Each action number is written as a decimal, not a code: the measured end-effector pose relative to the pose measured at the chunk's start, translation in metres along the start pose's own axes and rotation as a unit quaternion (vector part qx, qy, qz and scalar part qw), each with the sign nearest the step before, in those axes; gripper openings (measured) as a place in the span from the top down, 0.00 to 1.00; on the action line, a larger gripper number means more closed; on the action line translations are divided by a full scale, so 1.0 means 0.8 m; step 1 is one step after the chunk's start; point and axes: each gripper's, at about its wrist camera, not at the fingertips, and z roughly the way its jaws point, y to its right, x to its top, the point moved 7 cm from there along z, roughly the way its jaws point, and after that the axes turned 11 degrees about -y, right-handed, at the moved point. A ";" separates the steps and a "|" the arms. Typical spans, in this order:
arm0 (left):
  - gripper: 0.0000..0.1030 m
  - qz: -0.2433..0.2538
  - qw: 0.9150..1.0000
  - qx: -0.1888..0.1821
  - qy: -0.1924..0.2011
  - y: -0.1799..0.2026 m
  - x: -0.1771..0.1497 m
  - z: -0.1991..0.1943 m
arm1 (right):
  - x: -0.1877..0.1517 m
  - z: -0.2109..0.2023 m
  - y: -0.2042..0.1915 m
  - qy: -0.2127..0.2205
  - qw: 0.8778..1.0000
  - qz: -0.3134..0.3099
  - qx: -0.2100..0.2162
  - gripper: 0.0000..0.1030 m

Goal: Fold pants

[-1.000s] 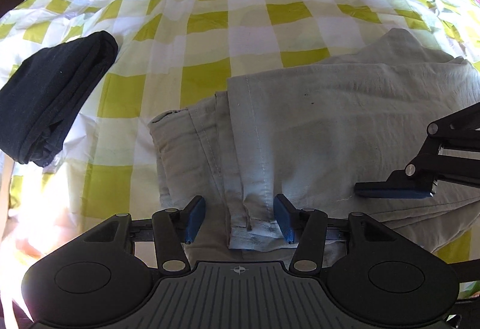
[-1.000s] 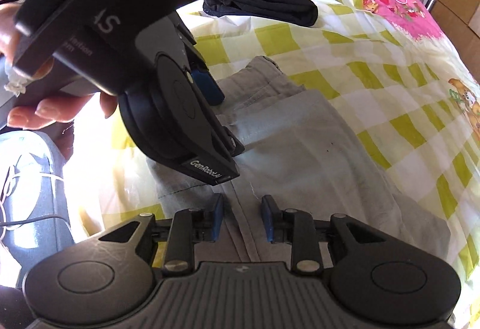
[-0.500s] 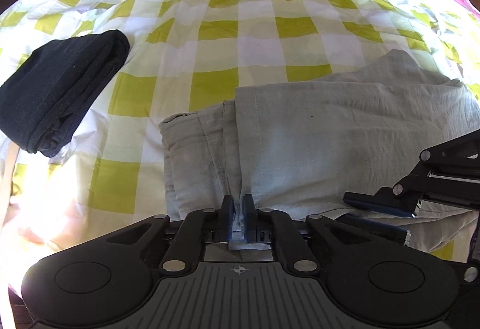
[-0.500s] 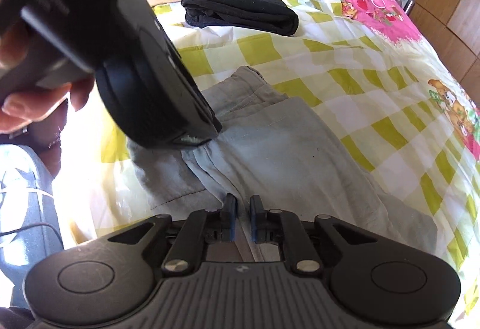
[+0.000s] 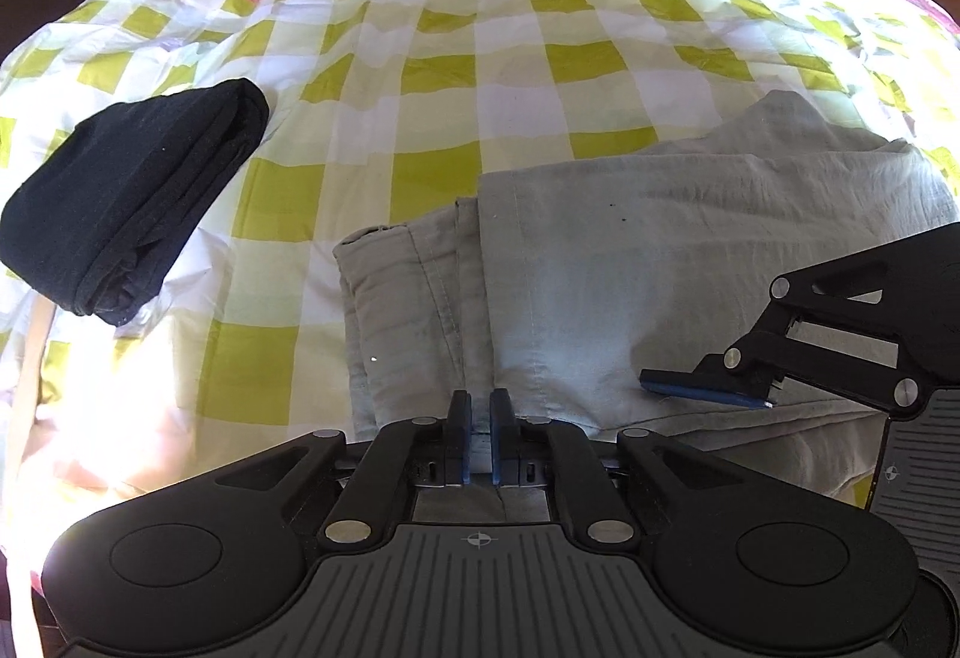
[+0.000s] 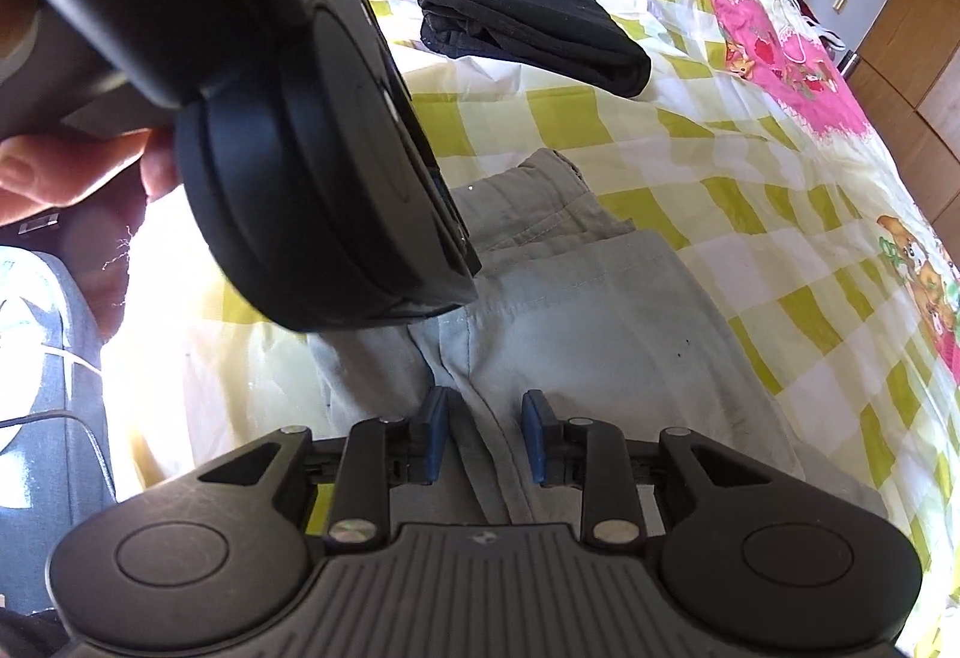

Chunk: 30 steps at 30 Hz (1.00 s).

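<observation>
Light grey pants (image 5: 630, 262) lie folded on the checked bedspread; they also show in the right wrist view (image 6: 588, 310). My left gripper (image 5: 478, 418) is shut on the near hem edge of the pants. My right gripper (image 6: 485, 433) is open, its blue pads either side of a fabric ridge at the near edge. In the left wrist view the right gripper's blue fingers (image 5: 702, 385) sit over the pants at right. The left gripper's body (image 6: 300, 166) fills the upper left of the right wrist view and hides part of the pants.
A folded black garment (image 5: 126, 202) lies on the bedspread (image 5: 480, 58) to the left; it also shows in the right wrist view (image 6: 528, 28). The bed's near edge is by my grippers. Wooden furniture (image 6: 900, 34) stands beyond the bed.
My left gripper closed on the pants' hem and stays shut. My right gripper closed on the fabric half a second ago and has now opened again.
</observation>
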 end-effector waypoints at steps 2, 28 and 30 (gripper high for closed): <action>0.91 -0.006 1.000 -0.014 0.009 -0.001 0.000 -0.007 | -0.002 -0.004 0.002 0.000 1.000 0.006 0.008 0.60; 0.50 -0.059 0.997 -0.016 0.043 -0.024 0.009 -0.035 | -0.009 0.004 0.013 0.007 0.999 0.029 0.015 0.58; 0.50 -0.049 0.998 -0.015 0.028 -0.021 0.010 -0.024 | -0.010 0.007 0.011 0.006 0.999 0.029 0.012 0.58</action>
